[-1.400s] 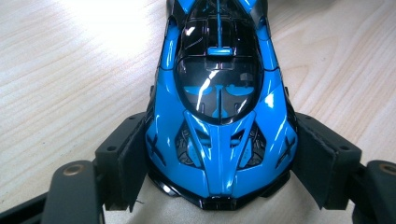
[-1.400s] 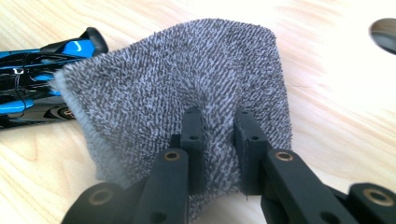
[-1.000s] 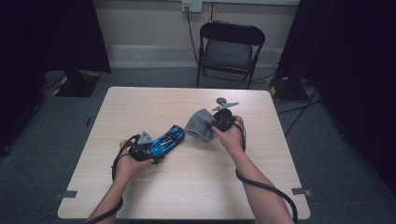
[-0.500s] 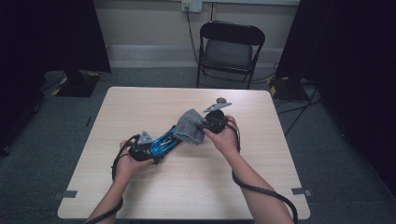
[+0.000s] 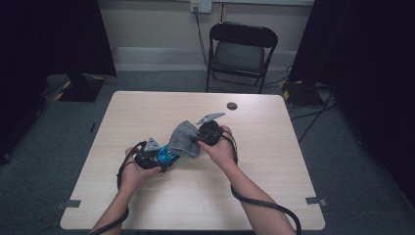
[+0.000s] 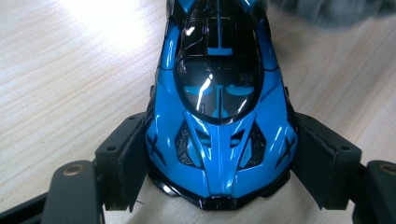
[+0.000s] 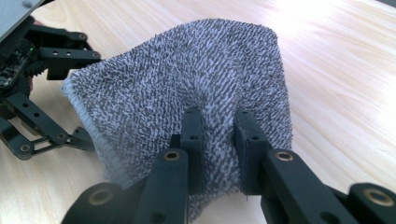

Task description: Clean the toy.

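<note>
A glossy blue and black toy car [image 6: 219,116] rests on the light wooden table [image 5: 274,186], and my left gripper [image 6: 219,172] is shut on its sides, pads [image 6: 133,158] pressing both flanks. In the high view the car [image 5: 166,155] shows just left of centre, partly under a grey towelling cloth [image 5: 185,139]. My right gripper [image 7: 218,140] is shut on a pinched fold of that cloth [image 7: 187,79], which spreads out ahead of its jaws. The right gripper [image 5: 196,139] sits close to the right of the left gripper [image 5: 162,159]. The car's far end is hidden by the cloth.
A small dark round disc [image 5: 232,105] lies near the table's far edge. A black folding chair [image 5: 240,54] stands behind the table. Cables trail from both grippers along the person's forearms. Dark curtains hang at both sides.
The right gripper has carried the grey cloth leftward until it overlaps the car's far end. The left gripper and the car have stayed put.
</note>
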Demonstrator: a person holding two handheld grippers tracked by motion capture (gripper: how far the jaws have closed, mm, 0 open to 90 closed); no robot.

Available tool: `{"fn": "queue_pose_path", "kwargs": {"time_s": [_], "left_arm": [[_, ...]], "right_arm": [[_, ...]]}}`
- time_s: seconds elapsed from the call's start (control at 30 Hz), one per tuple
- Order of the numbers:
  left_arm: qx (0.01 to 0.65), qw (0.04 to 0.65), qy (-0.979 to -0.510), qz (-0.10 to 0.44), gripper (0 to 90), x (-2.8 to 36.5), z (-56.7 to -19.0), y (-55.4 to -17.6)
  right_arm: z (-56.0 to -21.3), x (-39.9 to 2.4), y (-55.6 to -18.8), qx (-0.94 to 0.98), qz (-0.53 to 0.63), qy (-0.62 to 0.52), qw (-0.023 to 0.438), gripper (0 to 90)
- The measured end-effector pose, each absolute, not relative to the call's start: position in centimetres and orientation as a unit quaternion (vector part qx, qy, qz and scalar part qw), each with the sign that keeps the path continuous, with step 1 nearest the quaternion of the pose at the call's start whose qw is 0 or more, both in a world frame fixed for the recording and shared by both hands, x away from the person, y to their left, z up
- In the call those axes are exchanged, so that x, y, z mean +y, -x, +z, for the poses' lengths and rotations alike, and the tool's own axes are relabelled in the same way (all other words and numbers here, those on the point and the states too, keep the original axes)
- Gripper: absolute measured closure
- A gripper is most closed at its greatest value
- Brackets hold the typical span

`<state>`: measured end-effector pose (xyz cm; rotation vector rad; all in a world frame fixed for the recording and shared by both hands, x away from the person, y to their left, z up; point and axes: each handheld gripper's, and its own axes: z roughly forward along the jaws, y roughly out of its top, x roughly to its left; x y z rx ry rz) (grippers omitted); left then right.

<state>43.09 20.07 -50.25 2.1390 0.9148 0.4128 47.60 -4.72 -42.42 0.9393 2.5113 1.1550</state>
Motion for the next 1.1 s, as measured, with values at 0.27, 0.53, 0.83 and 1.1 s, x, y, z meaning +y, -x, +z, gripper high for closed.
{"fn": "queue_pose_path", "kwargs": {"time_s": [0.27,0.53,0.83,1.1], "left_arm": [[0.358,0.379,-0.838,0.162,25.5,20.1,-50.2,-43.1],[0.357,0.379,-0.838,0.162,25.4,20.1,-50.2,-43.1],[0.357,0.379,-0.838,0.162,25.5,20.1,-50.2,-43.1],[0.357,0.379,-0.838,0.162,25.5,20.1,-50.2,-43.1]], "right_arm": [[-43.4,-2.3,-47.1,0.869,0.379,-0.299,0.110,76.5],[-44.0,-0.7,-46.9,0.877,0.370,-0.288,0.105,76.0],[-45.1,0.9,-46.9,0.885,0.352,-0.284,0.112,74.4],[-45.5,0.7,-47.1,0.880,0.363,-0.289,0.103,74.2]]}}
